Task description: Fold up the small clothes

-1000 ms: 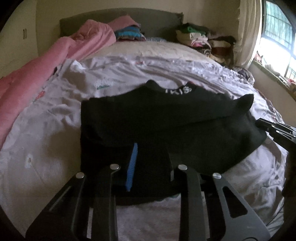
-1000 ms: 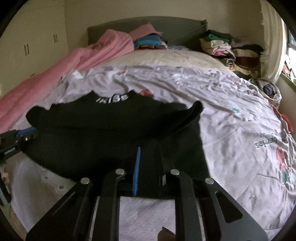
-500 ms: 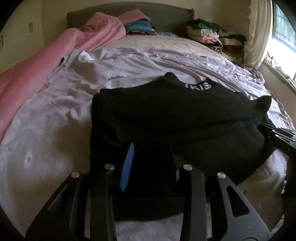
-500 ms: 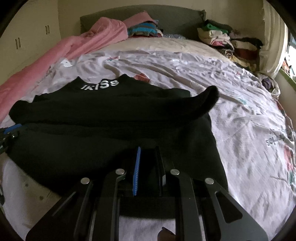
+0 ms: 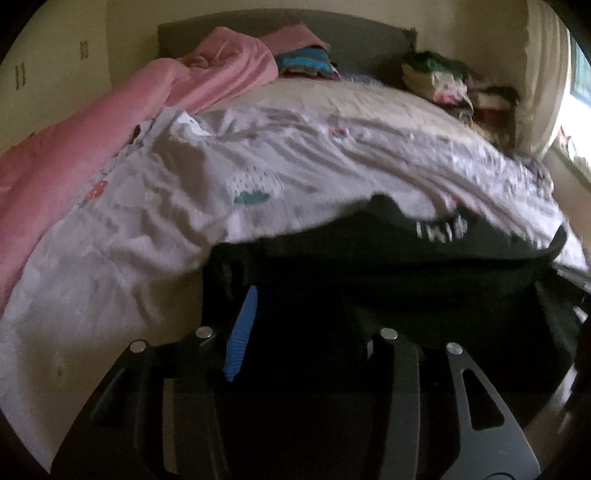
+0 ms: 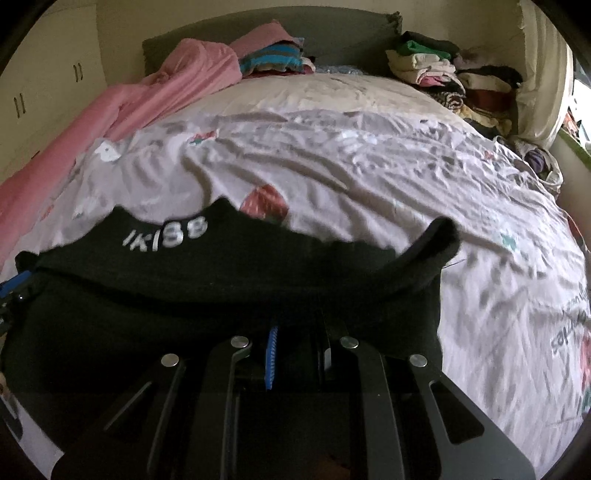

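While the black shirt [image 6: 229,295] lies folded across the lower half of both views on the bed's printed sheet [image 6: 369,173], we see its white lettering [image 6: 166,236] at the neck, left of centre in the right wrist view & right of centre in the left wrist view. Our right tool [image 6: 295,354] is clenched on the shirt's near edge at bottom centre, fabric pinched betw. the blue pad and the dark one. Our left tool [image 5: 303,325] is opening, jaws apart w/ black cloth betw. them; pads no longer press it. Pink blanket [image 5: 110,129] runs along the left side. Folded clothes piles [image 6: 443,74] sit upper right by the headboard [image 6: 332,29].
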`<control>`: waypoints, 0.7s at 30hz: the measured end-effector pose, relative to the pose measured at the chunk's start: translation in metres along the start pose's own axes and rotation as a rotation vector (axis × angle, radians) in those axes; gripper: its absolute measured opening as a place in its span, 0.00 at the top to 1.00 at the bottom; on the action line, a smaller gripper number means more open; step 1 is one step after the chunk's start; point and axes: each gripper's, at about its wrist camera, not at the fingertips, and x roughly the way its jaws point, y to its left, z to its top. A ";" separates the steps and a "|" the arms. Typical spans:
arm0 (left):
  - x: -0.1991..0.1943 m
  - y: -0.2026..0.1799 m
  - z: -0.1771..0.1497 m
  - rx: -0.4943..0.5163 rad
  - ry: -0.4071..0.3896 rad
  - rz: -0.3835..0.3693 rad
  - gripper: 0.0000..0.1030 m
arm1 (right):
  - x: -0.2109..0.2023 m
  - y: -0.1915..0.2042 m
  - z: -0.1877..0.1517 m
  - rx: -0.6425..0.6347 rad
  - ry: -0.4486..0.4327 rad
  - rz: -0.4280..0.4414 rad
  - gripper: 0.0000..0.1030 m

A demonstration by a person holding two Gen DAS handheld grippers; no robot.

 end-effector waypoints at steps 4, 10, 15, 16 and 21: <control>-0.012 0.013 0.012 -0.054 -0.091 0.011 0.55 | -0.003 -0.006 0.016 0.016 -0.058 -0.013 0.86; -0.027 0.053 0.012 -0.159 -0.101 0.048 0.53 | -0.017 -0.025 0.021 0.020 -0.111 -0.068 0.84; -0.001 0.075 -0.007 -0.222 0.036 -0.013 0.53 | -0.012 -0.044 0.008 0.044 -0.053 -0.103 0.58; 0.005 0.076 -0.009 -0.232 0.062 -0.045 0.53 | -0.009 -0.047 0.006 0.047 -0.040 -0.104 0.58; 0.005 0.065 -0.012 -0.190 0.055 -0.054 0.77 | 0.004 -0.055 -0.002 0.086 0.003 -0.089 0.59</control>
